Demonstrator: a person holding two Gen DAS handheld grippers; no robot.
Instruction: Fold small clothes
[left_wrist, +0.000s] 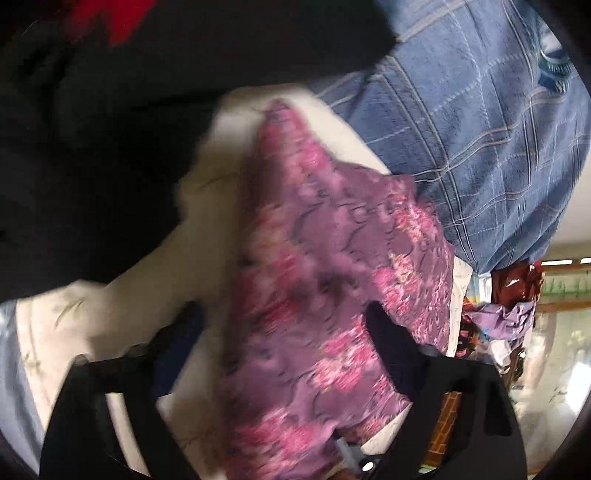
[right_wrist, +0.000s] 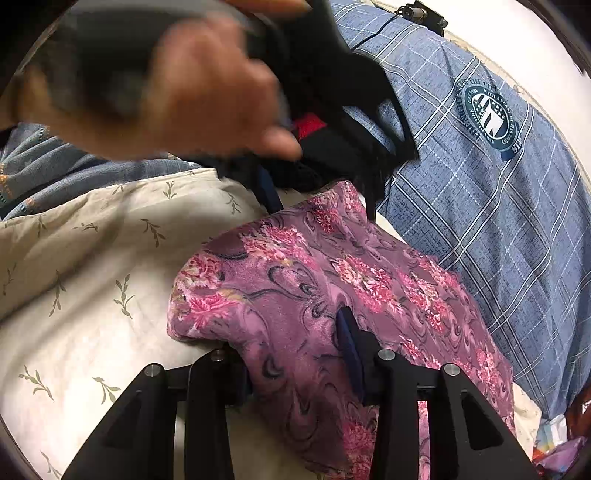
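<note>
Purple floral cloth lies bunched on a cream leaf-print sheet, its far side against a blue plaid pillow. Right gripper straddles the cloth's near fold, jaws narrow, fabric between them; right pad sits on the cloth, left pad hidden under it, so grip can't be confirmed. Left gripper hovers over the cloth, jaws wide, nothing held; view blurred. Hand holds the left gripper above the cloth's far end.

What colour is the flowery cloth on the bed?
Purple with pink flowers and dark swirls; the cloth shows best in the right wrist view.
</note>
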